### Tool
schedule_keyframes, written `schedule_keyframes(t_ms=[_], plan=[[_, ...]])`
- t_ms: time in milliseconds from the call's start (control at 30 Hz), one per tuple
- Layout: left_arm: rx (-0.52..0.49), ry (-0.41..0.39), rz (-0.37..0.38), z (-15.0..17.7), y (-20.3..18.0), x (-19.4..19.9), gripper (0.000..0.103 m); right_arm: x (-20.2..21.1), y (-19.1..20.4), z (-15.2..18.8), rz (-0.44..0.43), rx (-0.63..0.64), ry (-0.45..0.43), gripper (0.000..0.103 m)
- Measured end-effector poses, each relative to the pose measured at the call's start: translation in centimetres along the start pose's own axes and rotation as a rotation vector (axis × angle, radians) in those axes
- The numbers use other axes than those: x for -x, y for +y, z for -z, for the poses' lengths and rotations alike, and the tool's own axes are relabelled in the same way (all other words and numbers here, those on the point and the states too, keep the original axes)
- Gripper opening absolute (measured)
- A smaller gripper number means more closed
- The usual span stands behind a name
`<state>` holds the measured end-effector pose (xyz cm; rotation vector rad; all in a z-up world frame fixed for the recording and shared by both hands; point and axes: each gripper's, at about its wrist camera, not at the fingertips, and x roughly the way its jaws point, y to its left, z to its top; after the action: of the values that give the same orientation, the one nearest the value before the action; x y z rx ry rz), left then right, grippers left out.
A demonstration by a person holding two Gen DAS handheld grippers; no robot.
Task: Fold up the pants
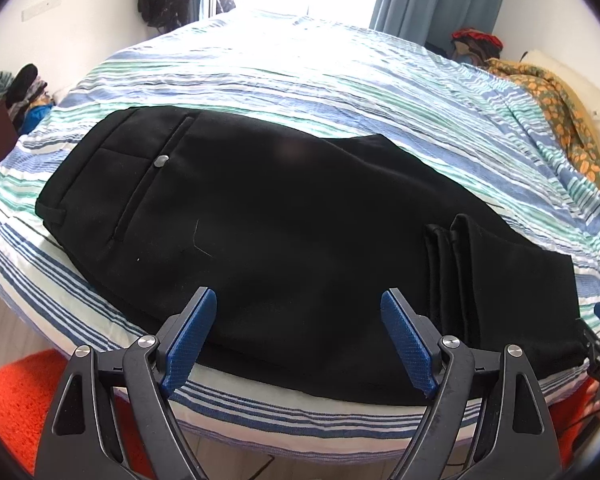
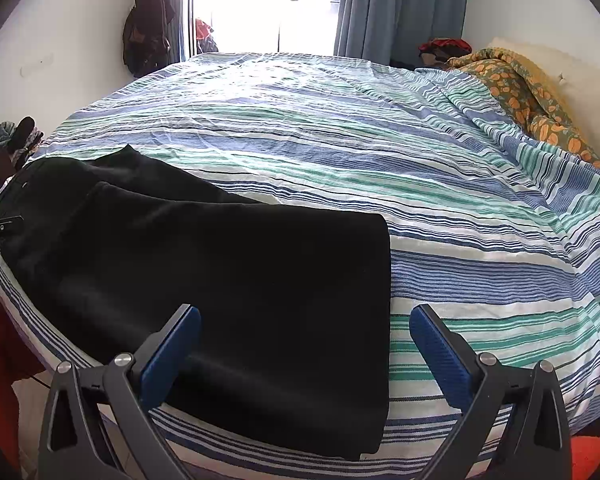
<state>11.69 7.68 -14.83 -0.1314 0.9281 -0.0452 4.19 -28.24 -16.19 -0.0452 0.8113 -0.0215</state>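
On bed [image 2: 380,152], pants [image 1: 284,216] halved lengthwise, cuffs folded back; final fold left; both hand-held grippers [image 1: 298,308] [image 2: 305,328] agape, empty.

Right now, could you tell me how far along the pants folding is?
Done: the black pants lie flat on the striped bedspread, legs apparently stacked, and the hem ends look doubled back on top, so one fold seems made. In hand: nothing; the left gripper and right gripper are both open above the near edge. Left: probably a further fold toward the waistband.
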Motion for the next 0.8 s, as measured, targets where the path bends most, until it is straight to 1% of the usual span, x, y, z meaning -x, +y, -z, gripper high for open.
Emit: schedule_keyframes(t_ms=[167, 300, 367, 433, 600, 633, 700, 733, 800], plan=[[0.035, -0.012, 0.001, -0.5, 0.7, 0.1, 0.086, -0.1, 0.6, 0.1, -0.004, 0.029, 0.001, 0.103], [0.045, -0.009, -0.005, -0.4, 0.8, 0.1, 0.086, -0.2, 0.7, 0.1, -0.004, 0.033, 0.003, 0.103], [0.080, -0.003, 0.016, -0.7, 1.4, 0.3, 0.086, -0.2, 0.5, 0.1, -0.002, 0.023, 0.006, 0.103], [0.177, -0.007, 0.066, -1.8, 3.2, 0.7, 0.086, -0.3, 0.2, 0.0, -0.001, 0.010, 0.008, 0.103], [0.551, 0.033, 0.231, -5.2, 12.4, 1.4, 0.086, 0.2, -0.3, -0.3, -0.013, -0.015, -0.010, 0.103], [0.610, 0.032, 0.239, -5.6, 14.3, 1.7, 0.086, 0.2, -0.4, -0.4, -0.017, -0.018, -0.014, 0.103], [0.701, 0.004, 0.195, -5.8, 17.7, 2.8, 0.086, 0.3, -0.5, -0.4, -0.028, -0.027, -0.016, 0.103], [0.730, -0.008, 0.169, -5.7, 19.0, 3.2, 0.087, 0.2, -0.5, -0.4, -0.035, -0.033, -0.013, 0.103], [0.754, -0.008, 0.135, -5.2, 20.5, 3.3, 0.087, 0.0, -0.6, -0.3, -0.046, -0.042, -0.003, 0.103]])
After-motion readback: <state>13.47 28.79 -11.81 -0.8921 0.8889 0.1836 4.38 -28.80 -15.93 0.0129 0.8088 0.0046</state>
